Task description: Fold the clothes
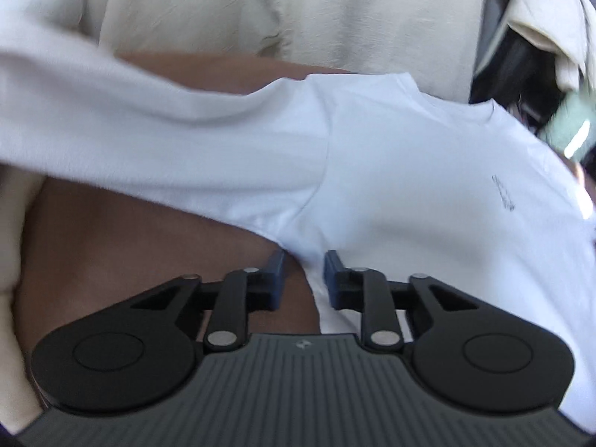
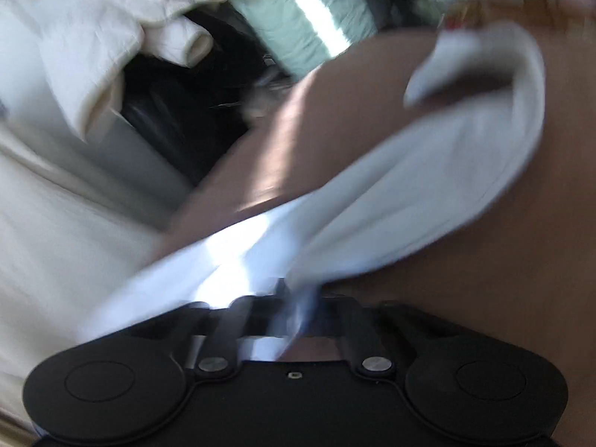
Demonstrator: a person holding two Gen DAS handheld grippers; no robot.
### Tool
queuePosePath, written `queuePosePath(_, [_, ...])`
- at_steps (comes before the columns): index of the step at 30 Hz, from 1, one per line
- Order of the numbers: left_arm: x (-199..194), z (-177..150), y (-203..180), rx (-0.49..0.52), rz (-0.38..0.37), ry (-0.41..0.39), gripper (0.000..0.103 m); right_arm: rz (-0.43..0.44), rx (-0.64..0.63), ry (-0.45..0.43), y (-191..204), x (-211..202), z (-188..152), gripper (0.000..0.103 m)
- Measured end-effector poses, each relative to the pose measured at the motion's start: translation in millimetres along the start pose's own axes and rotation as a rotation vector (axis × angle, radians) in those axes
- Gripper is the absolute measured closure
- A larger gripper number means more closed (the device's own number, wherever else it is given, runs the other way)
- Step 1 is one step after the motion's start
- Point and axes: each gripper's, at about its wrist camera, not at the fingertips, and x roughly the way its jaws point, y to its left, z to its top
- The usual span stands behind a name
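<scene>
Shirt (image 1: pixel 428 171), white, spread over a brown table (image 1: pixel 111 246), one sleeve stretching away to the left and smeared by motion blur; small dark print near its right side, too small to read. Left gripper (image 1: pixel 303 275): blue-tipped fingers (image 1: pixel 275 264) apart, straddling the shirt's side edge below the armpit, contact with the cloth uncertain. Right gripper (image 2: pixel 294 298): fingertips heavily blurred and covered by white fabric running between them, so its state cannot be told. Cream cloth (image 1: pixel 260 7) beyond the table, cut off at the frame. Pale green package (image 2: pixel 309 11) with partly legible lettering, cropped at top. Dark items beside it, indistinct.
</scene>
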Motion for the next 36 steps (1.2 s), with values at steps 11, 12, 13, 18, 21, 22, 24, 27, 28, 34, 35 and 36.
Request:
queuePosePath(11, [-57,-34,29,-0.042,0.015,0.106,0.074,-0.031,-0.346,-0.032,3,-59,-6,0.053])
queuePosePath(12, [-64,-42,36,-0.075,-0.010,0.117,0.074,0.027,-0.373,-0.005,3,-69,-10,0.049])
queuePosePath(13, [-72,-51,44,-0.107,-0.035,0.128,0.074,0.082,-0.416,0.025,2,-77,-16,0.049])
queuePosePath(18, [-87,-79,51,-0.141,-0.167,0.210,0.074,0.144,-0.578,0.113,-11,-136,-56,0.048])
queuePosePath(21, [-96,-91,38,-0.130,-0.192,0.245,0.074,0.218,-0.543,0.226,-35,-168,-70,0.048])
queuePosePath(22, [-99,-96,34,-0.138,-0.210,0.257,0.073,0.246,-0.516,0.266,-46,-176,-75,0.044])
queuePosePath(24, [-99,-109,25,-0.144,-0.283,0.319,0.067,0.278,-0.460,0.346,-71,-196,-88,0.039])
queuePosePath(27, [-102,-132,13,-0.100,-0.340,0.394,0.063,0.206,-0.472,0.350,-101,-231,-115,0.033])
queuePosePath(28, [-105,-139,8,-0.069,-0.332,0.404,0.063,0.184,-0.490,0.348,-110,-238,-120,0.033])
queuePosePath(34, [-126,-158,6,-0.089,-0.286,0.420,0.052,0.273,-0.344,0.445,-175,-262,-144,0.033])
queuePosePath(35, [-125,-161,8,-0.131,-0.297,0.419,0.043,0.323,-0.293,0.449,-186,-265,-150,0.032])
queuePosePath(36, [-124,-163,9,-0.166,-0.304,0.417,0.042,0.366,-0.234,0.456,-197,-267,-156,0.032])
